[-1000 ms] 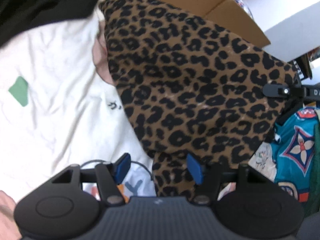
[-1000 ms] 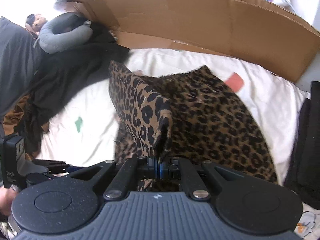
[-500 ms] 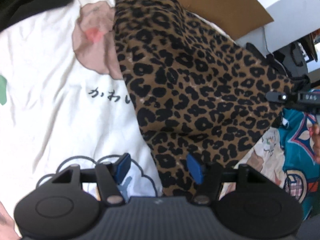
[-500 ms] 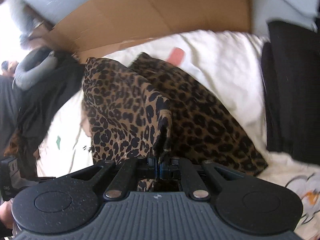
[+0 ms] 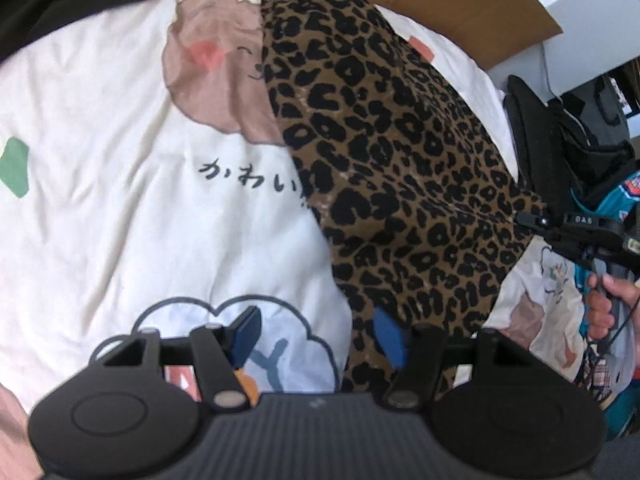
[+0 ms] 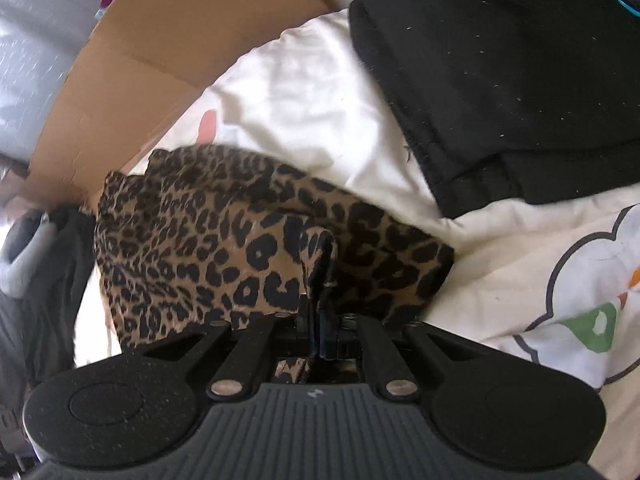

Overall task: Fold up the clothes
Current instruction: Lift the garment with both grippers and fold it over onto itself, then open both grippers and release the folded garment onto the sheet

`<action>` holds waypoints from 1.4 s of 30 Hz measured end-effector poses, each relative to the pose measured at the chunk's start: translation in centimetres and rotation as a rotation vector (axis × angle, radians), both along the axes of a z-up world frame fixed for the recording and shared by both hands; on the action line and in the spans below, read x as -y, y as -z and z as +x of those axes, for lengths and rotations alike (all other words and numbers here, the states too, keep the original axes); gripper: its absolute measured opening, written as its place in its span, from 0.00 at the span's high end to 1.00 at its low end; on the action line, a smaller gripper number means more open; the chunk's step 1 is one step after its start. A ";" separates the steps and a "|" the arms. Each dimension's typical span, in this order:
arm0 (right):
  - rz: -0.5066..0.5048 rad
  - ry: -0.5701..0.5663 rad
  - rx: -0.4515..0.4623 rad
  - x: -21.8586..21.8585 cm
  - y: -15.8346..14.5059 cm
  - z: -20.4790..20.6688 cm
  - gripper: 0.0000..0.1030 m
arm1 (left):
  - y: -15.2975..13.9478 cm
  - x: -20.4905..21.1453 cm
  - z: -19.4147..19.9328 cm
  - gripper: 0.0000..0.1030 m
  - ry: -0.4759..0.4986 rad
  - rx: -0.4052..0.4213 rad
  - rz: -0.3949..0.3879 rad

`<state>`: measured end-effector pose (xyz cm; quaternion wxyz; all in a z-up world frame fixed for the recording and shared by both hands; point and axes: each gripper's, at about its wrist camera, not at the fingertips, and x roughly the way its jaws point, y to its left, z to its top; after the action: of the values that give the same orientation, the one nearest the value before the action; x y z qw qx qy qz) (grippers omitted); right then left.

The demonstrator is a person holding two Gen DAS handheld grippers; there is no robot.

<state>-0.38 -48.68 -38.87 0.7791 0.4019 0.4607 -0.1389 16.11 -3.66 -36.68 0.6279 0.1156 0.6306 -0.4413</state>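
Lowered since before, the right gripper stays clamped on the leopard cloth, spreading toward 11 o'clock; left gripper gapes, seemingly empty.

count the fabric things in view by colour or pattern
leopard print garment: 1
white printed sheet: 1
black folded clothes: 1 pile, pieces inside cannot be told apart
teal patterned cloth: 1
total: 4
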 end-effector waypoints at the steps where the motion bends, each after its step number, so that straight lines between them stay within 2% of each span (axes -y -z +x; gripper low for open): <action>1: -0.004 0.000 0.001 0.1 0.0 0.0 1.00 | -0.1 0.0 0.0 0.37 0.001 0.003 0.001; 7: -0.007 0.042 0.028 0.4 -0.3 -0.7 1.00 | -0.2 0.1 0.2 0.37 0.007 0.013 0.000; 13: -0.036 0.076 0.115 1.4 -2.7 -2.3 1.00 | -0.3 -0.8 1.2 0.37 0.003 0.013 -0.001; 19: -0.026 0.092 0.023 1.6 0.3 -2.9 1.00 | -0.5 -1.2 2.1 0.37 0.015 0.023 0.018; 23: 0.007 0.135 0.026 2.1 0.8 -3.6 1.00 | -0.9 -0.8 2.4 0.37 0.003 0.031 0.018; 28: -0.002 0.136 0.014 2.2 0.9 -4.3 1.00 | -1.2 0.0 2.9 0.37 0.017 0.046 0.014; 36: 0.015 0.161 0.052 1.9 0.8 -5.3 1.00 | -3.6 4.5 4.2 0.37 0.055 0.096 -0.033; 42: 0.020 0.174 0.084 1.7 0.8 -6.1 1.00 | -5.5 9.5 5.3 0.37 0.086 0.127 -0.071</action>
<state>-6.52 -50.36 -39.71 0.7787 0.4535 0.3922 -0.1845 21.41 -13.20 -31.19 0.6509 0.1479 0.5679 -0.4816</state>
